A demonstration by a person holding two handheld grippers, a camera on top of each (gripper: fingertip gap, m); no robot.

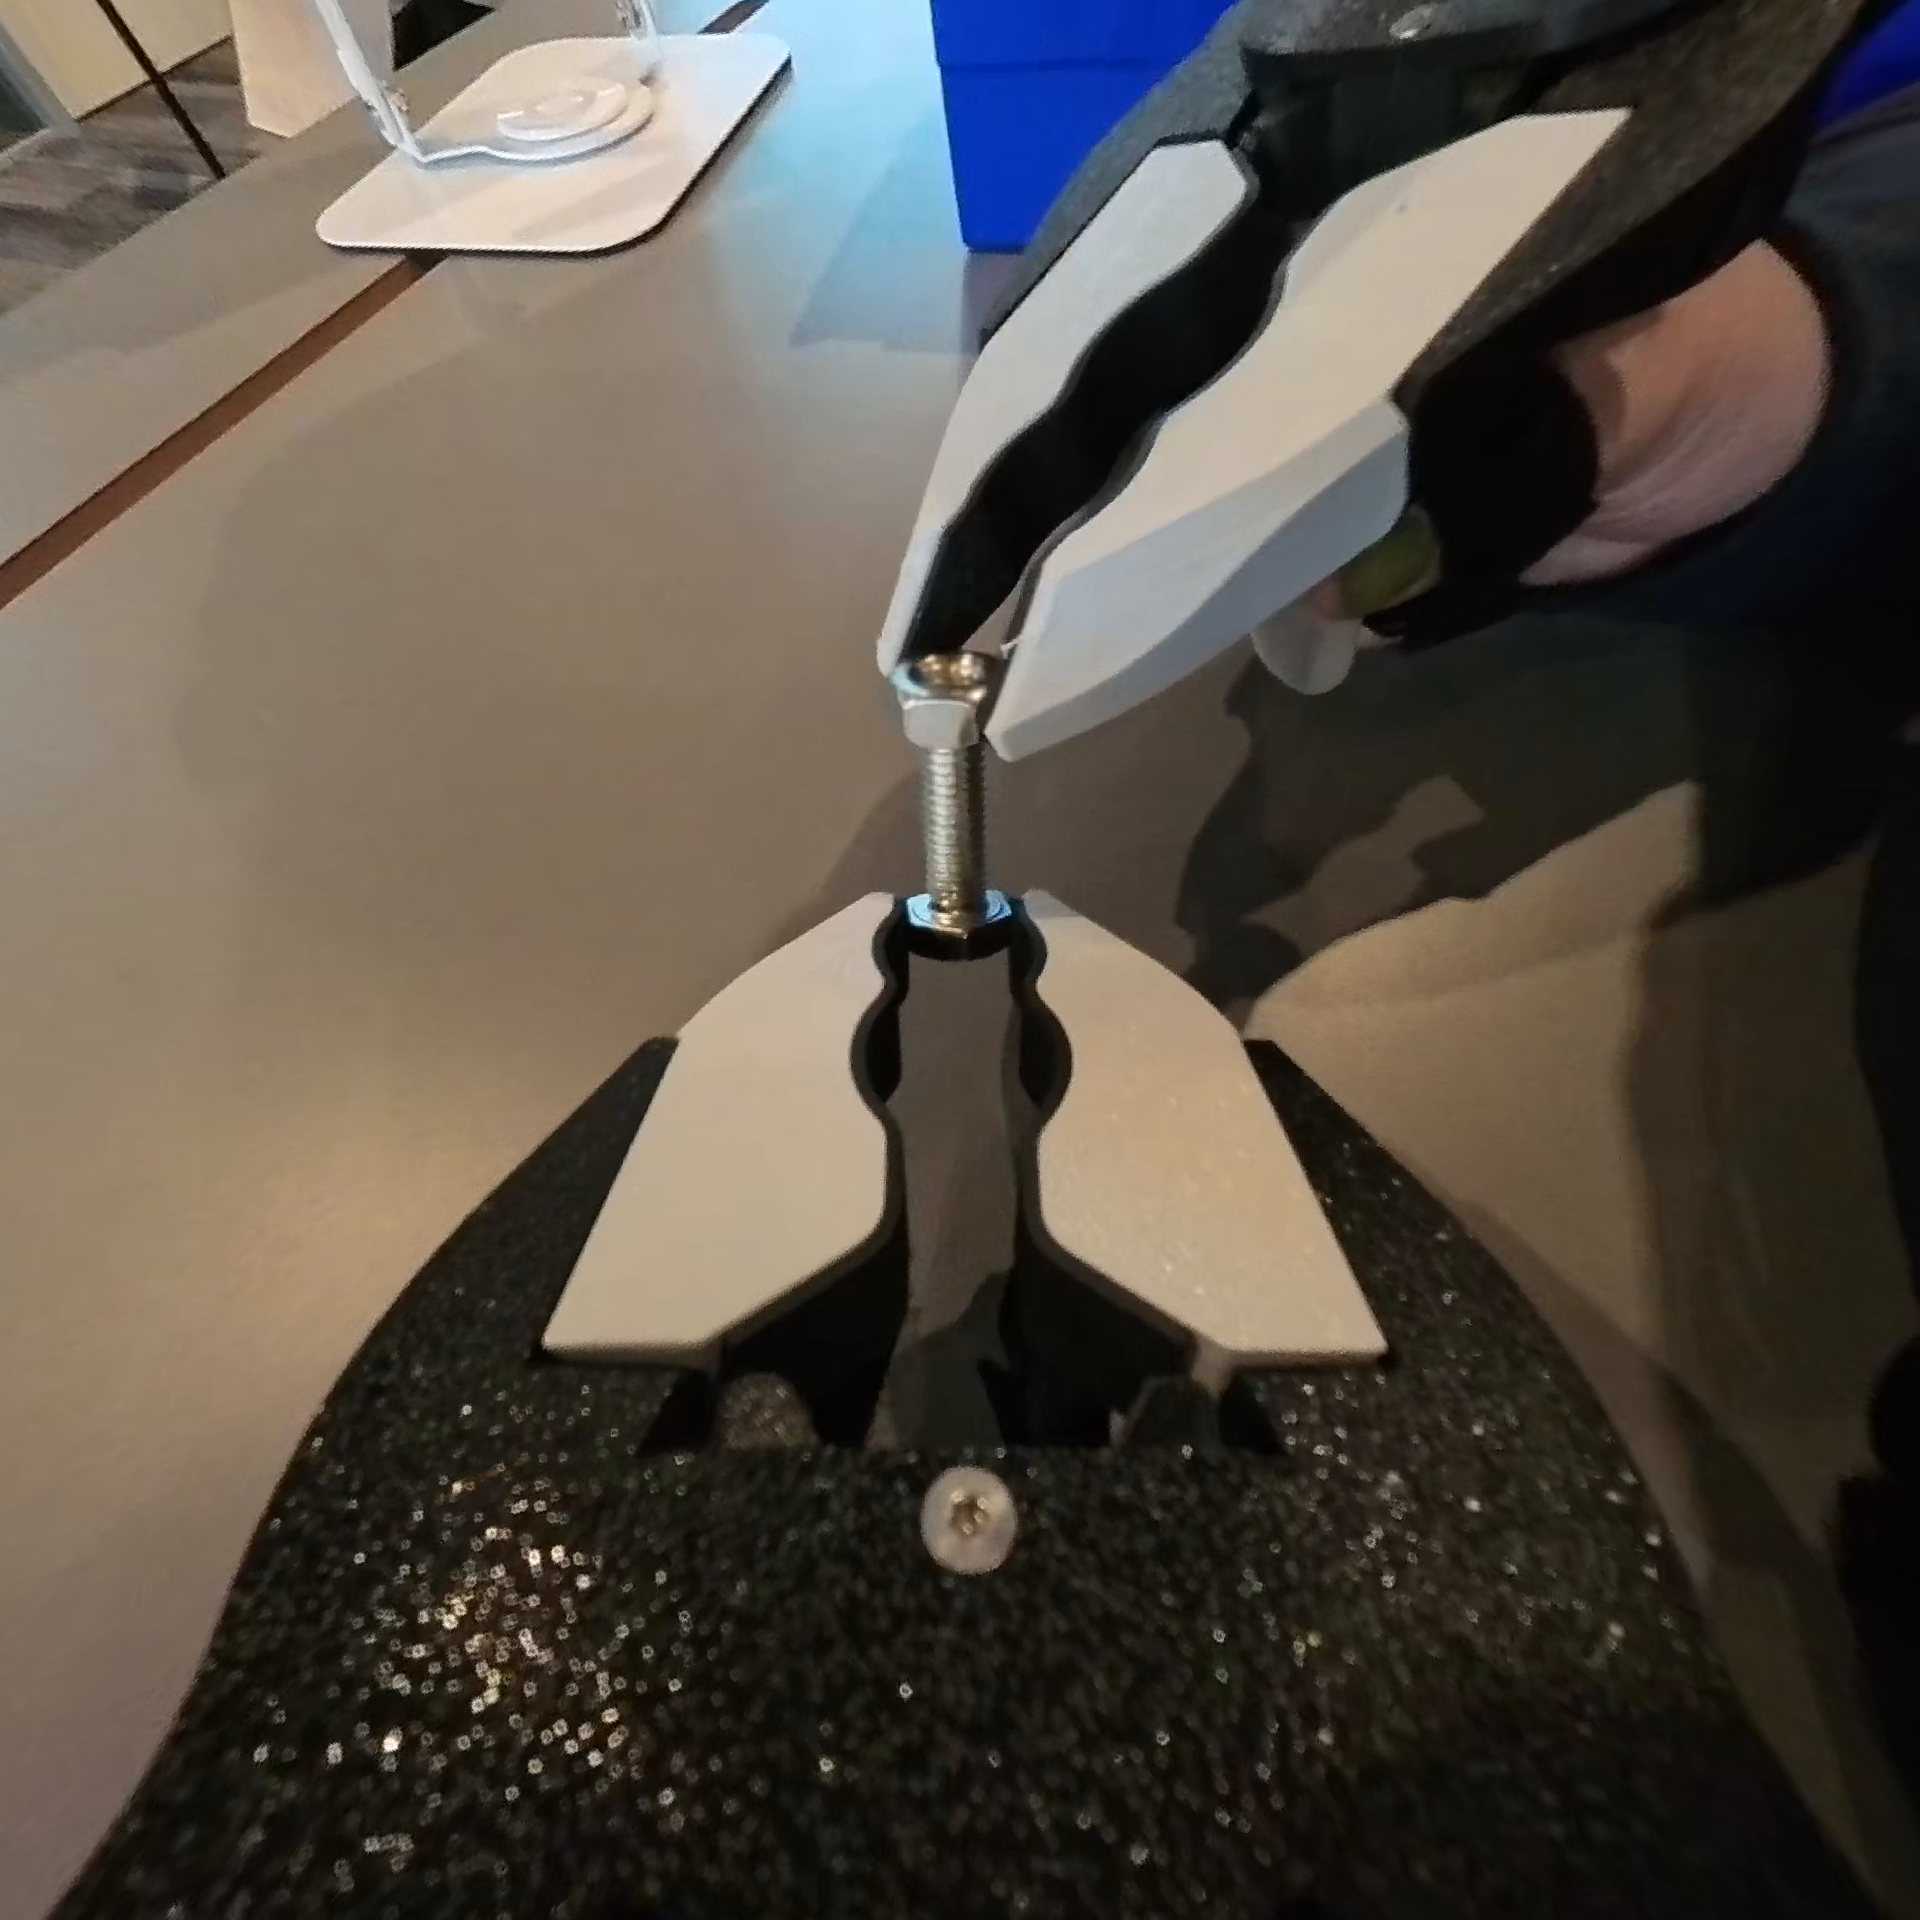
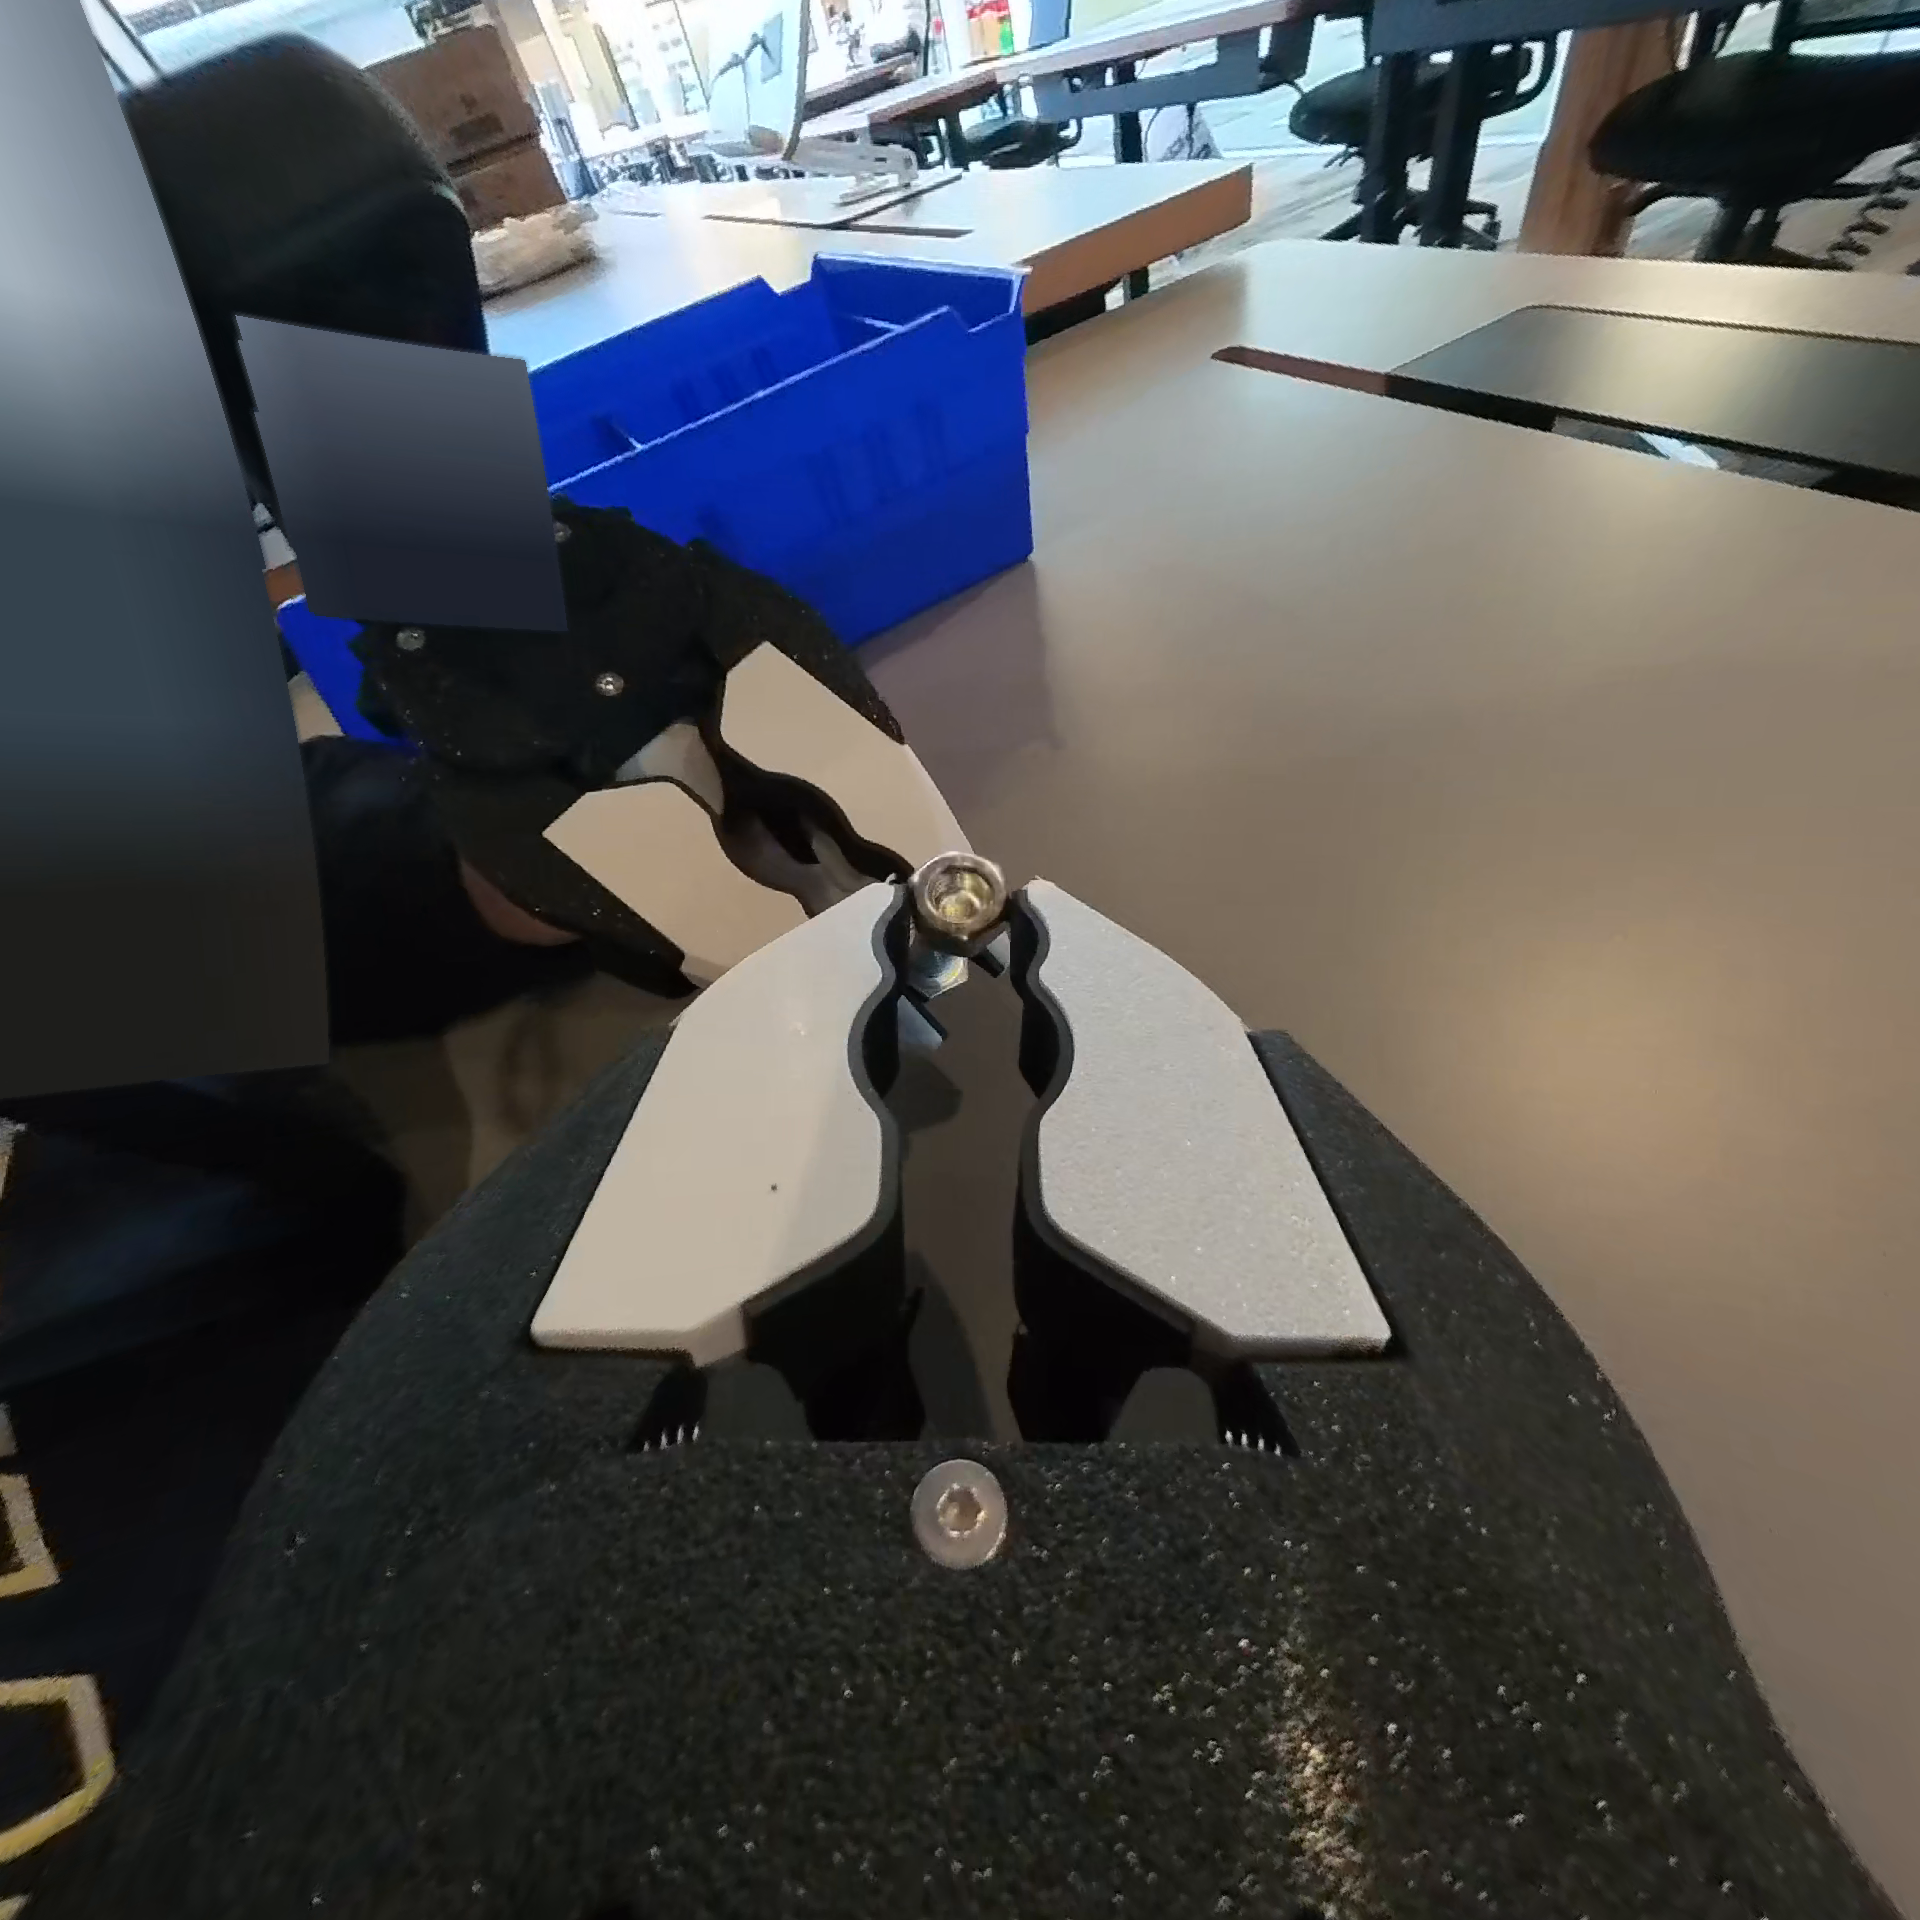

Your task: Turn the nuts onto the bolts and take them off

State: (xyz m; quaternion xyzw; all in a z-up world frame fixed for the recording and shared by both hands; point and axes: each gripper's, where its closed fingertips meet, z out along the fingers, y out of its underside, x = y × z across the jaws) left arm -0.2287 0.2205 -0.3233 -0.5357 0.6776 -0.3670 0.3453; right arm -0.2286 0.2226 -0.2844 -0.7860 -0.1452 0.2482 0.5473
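Bolt is held upright at frame centre, head pinched by the left gripper so the shank is kept from spinning; nut at its top end is pinched by the right gripper for turning. One bolt and one nut are counted, above the grey table; one blue bin sits upper left.

Grey-beige desk, smooth, glossy with soft reflections. Dark seam runs along its left side. White rounded tray at far left, clear stand on it. Blue bin with dividers sits on the desk, far side. Black mat on the neighbouring desk to the right. Behind: rows of long tables, black office chairs, cardboard boxes. Bright daylight from the back.
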